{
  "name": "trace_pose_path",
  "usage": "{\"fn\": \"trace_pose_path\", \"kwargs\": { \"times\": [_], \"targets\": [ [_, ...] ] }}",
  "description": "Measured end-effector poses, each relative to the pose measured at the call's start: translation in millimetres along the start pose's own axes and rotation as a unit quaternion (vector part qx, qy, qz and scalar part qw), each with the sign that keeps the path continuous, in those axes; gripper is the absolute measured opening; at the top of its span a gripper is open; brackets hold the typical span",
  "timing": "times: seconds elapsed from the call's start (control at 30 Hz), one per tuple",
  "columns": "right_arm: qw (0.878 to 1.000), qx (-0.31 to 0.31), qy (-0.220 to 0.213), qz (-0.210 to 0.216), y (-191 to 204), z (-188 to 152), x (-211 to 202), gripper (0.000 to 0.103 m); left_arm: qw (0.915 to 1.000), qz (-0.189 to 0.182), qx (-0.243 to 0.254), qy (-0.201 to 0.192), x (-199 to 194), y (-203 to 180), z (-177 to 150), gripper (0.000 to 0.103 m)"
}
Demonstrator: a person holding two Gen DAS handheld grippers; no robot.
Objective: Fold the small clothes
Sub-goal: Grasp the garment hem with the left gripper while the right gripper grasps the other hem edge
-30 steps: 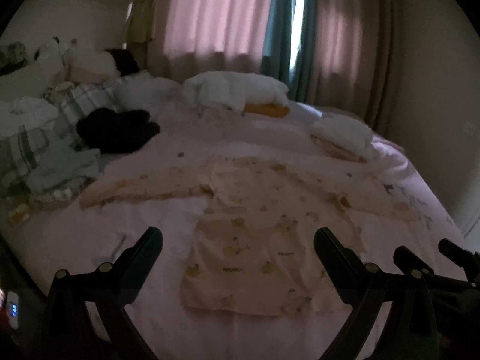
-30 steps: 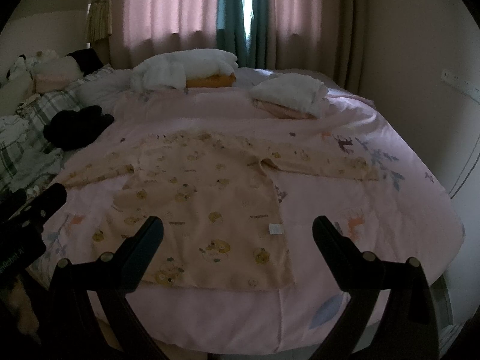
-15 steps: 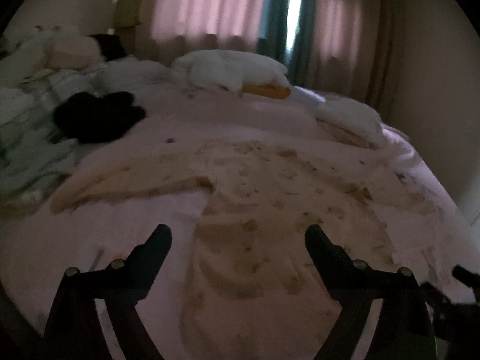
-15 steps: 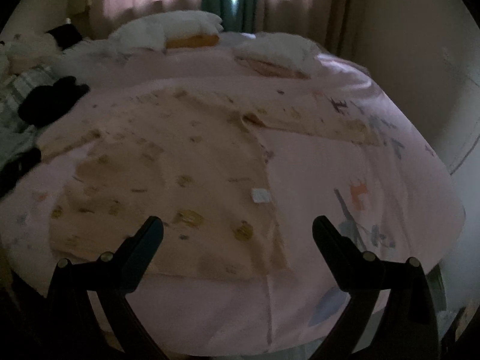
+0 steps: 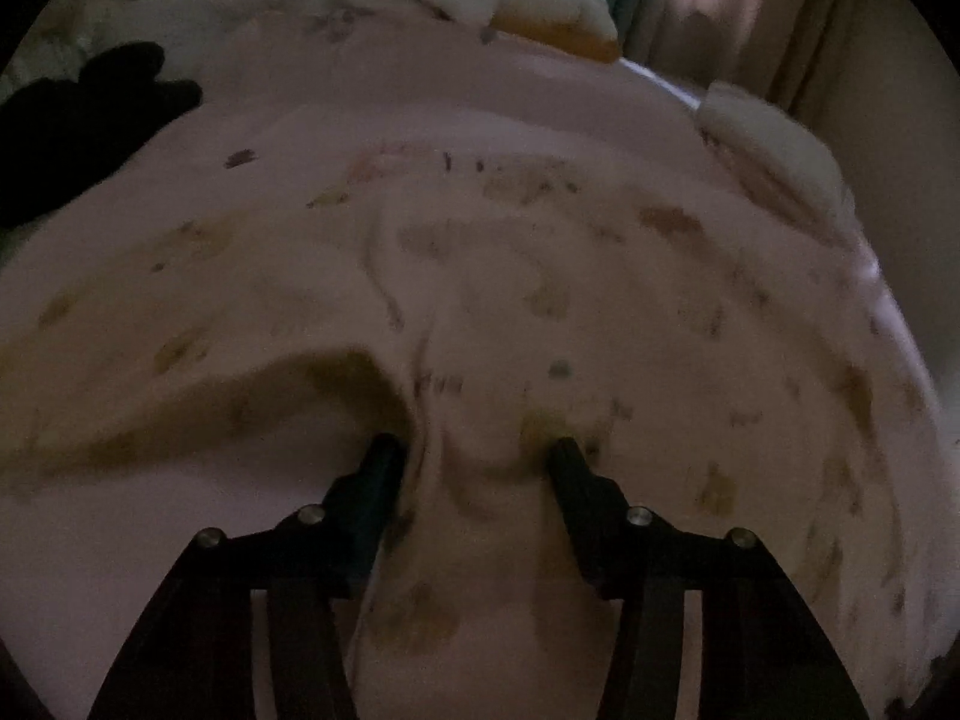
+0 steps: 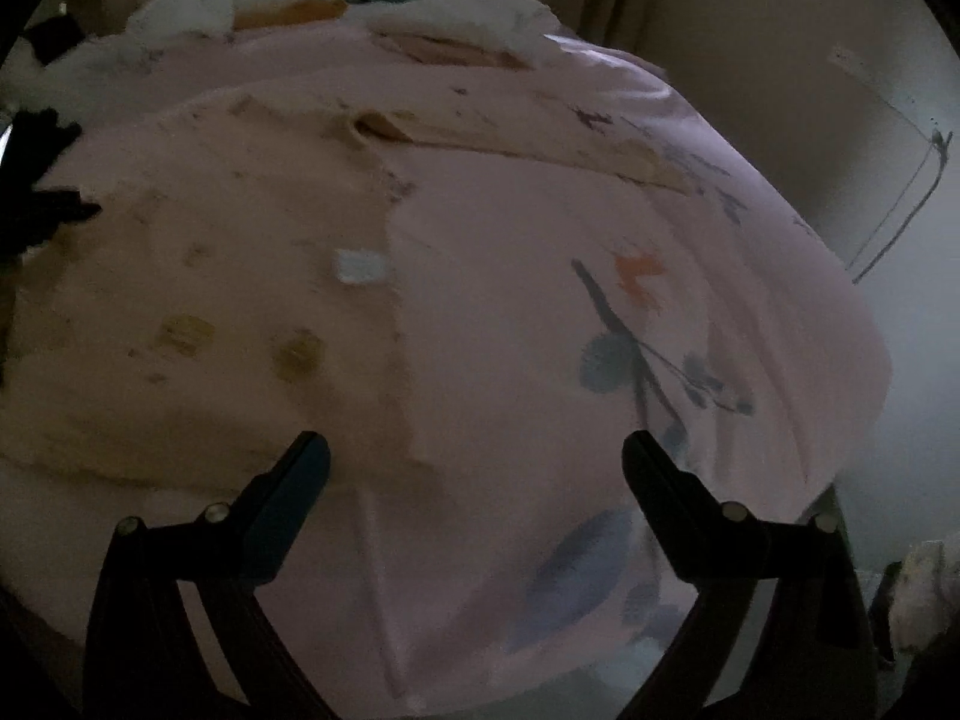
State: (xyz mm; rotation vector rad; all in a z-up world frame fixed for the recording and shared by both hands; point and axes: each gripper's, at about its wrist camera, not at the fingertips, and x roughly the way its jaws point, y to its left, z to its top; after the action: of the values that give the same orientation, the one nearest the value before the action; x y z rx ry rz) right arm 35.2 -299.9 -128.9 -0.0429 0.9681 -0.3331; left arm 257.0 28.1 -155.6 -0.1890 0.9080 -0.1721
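**Cream printed top, spread on the bed**

Small shirt (image 5: 540, 300), cream with tan prints, lies flat on pink bedcover (image 6: 600, 210). Left hand-held gripper (image 5: 474, 450) closing, a fabric ridge bunched between its jaws. Right hand-held gripper (image 6: 474, 450) wide apart, empty, over the hem corner.

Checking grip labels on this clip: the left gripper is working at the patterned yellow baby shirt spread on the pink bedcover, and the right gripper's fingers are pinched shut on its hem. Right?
Not quite. The right gripper is wide open, clamping nothing, above the baby shirt's corner on the pink bedcover, as the right wrist view shows. The left gripper is closing, with shirt fabric bunched between its fingers.
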Motion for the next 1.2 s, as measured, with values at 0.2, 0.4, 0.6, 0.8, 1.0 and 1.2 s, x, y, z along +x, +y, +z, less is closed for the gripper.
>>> {"fn": "trace_pose_path", "kwargs": {
  "times": [0.2, 0.4, 0.6, 0.8, 1.0, 1.2],
  "targets": [
    [0.999, 0.035, -0.009, 0.021, -17.4, -7.9, 15.4, 0.098, 0.9986, -0.01, -0.048, -0.02, 6.1, 13.9, -1.5, 0.023],
    [0.996, 0.072, -0.04, 0.043, -37.6, 17.3, 23.7, 0.091, 0.9932, -0.045, -0.105, -0.022, 5.5, 41.1, -3.6, 0.012],
    [0.992, 0.1, -0.074, 0.007, -101.4, 91.0, 50.3, 0.091, 0.9983, 0.036, -0.041, -0.019, 14.5, 14.0, 8.4, 0.012],
    [0.98, 0.187, -0.032, 0.056, -176.2, 160.7, 124.1, 0.075, 0.9918, 0.123, 0.029, -0.02, 19.1, -11.0, 4.3, 0.011],
    [0.927, 0.354, 0.031, 0.121, -226.0, 183.3, 208.5, 0.047, 0.9791, 0.186, 0.082, -0.017, 24.5, -29.1, 1.5, 0.008],
    [0.921, 0.378, 0.02, 0.092, -223.1, 194.8, 238.6, 0.011, 0.9381, 0.295, 0.181, -0.011, 42.9, -63.8, -10.3, 0.0]
  ]
}}
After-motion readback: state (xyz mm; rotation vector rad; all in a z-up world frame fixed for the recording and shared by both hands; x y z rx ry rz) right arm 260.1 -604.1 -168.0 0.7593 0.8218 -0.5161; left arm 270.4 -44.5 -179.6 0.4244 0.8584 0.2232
